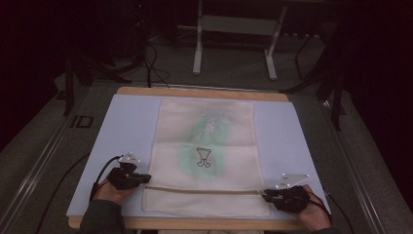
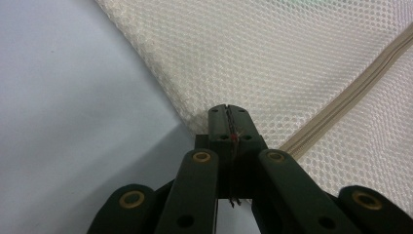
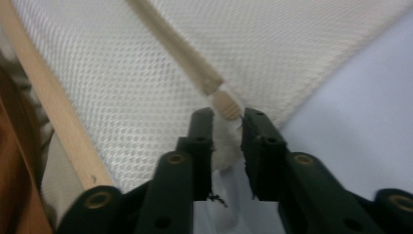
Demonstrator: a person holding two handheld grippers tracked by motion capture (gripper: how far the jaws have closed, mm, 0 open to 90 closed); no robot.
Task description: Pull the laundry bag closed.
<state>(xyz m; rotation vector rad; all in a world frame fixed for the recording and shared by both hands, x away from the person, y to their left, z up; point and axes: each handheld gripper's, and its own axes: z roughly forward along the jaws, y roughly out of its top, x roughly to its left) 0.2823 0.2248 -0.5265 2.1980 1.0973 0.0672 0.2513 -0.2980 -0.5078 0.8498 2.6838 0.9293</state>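
Left gripper point(image 1: 144, 178) sits at 8 o'clock on the light blue mat point(image 1: 122, 126), jaws pressed together on the left edge of the mesh laundry bag point(image 1: 207, 146), right at the end of its zipper point(image 1: 204, 190). Bag lies flat, centred on the mat, long axis 12 to 6 o'clock; zipper runs across it near the 6 o'clock end.

Contents: a pale green garment point(image 1: 207, 141) shows faintly through the mesh in the high view, with a small dark printed mark point(image 1: 203, 157) over it. What kind of garment: cannot tell.

Right gripper point(image 1: 268, 196) at 4 o'clock, jaws slightly apart, with the white fabric tab at the zipper's right end between them. Whether the tab is truly clamped: cannot tell.

View differences: left gripper view gives mesh weave and zipper tape, not contents. Right gripper view shows the beige zipper pull point(image 3: 226, 105) just past the jaw tips and the wooden table edge point(image 3: 53, 112).
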